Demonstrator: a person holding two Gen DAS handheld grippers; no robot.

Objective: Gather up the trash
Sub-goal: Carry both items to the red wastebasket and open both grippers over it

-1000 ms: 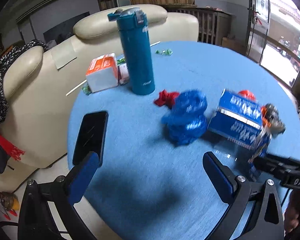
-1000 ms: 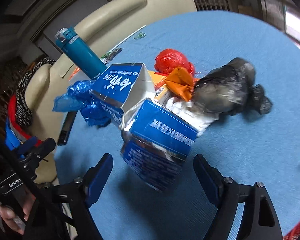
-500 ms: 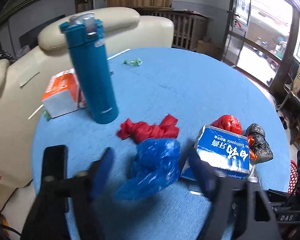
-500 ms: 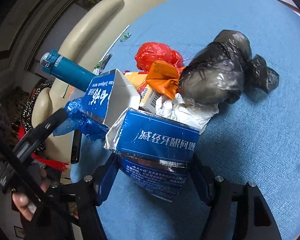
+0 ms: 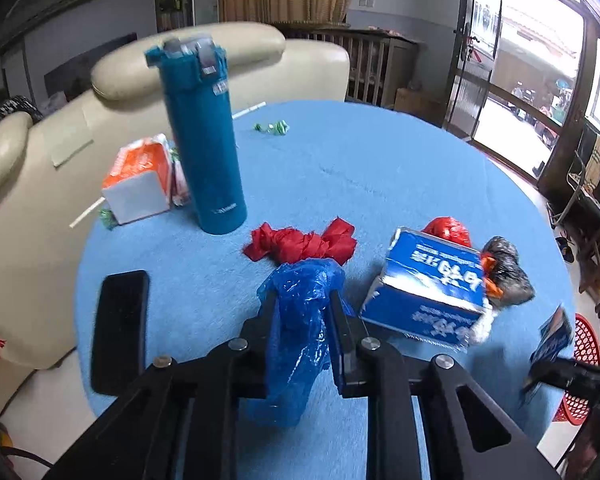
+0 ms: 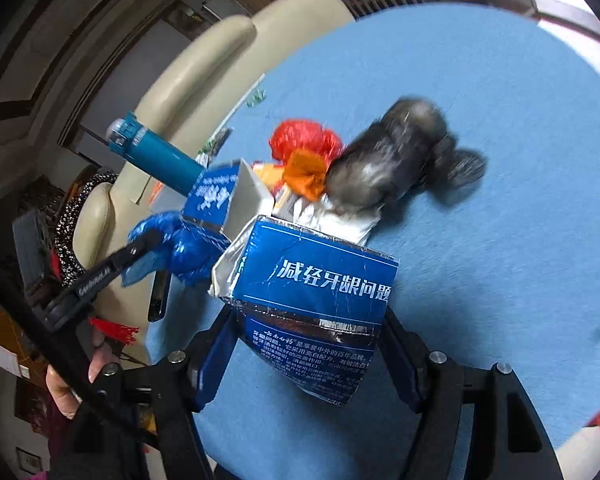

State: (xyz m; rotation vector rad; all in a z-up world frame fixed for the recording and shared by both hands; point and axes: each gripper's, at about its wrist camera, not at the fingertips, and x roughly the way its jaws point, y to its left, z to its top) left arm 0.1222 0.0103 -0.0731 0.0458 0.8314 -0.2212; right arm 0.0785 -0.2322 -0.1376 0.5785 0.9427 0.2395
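The left hand-held gripper (image 5: 300,320) is clamped on the blue bag (image 5: 300,320), which bulges above its pads and hangs crumpled behind them over the desk (image 5: 380,168); the right hand-held gripper (image 6: 306,364) has its pads pressed on the sides of the open box (image 6: 312,304), which juts forward along the fingers, mouth away from the camera; in the left view the box (image 5: 432,280) sits just right of the bag, so I judge a short move rightward would bring the bag to the box mouth; red bag (image 5: 300,244), black bag (image 5: 508,268) and red wad (image 5: 448,232) lie around it
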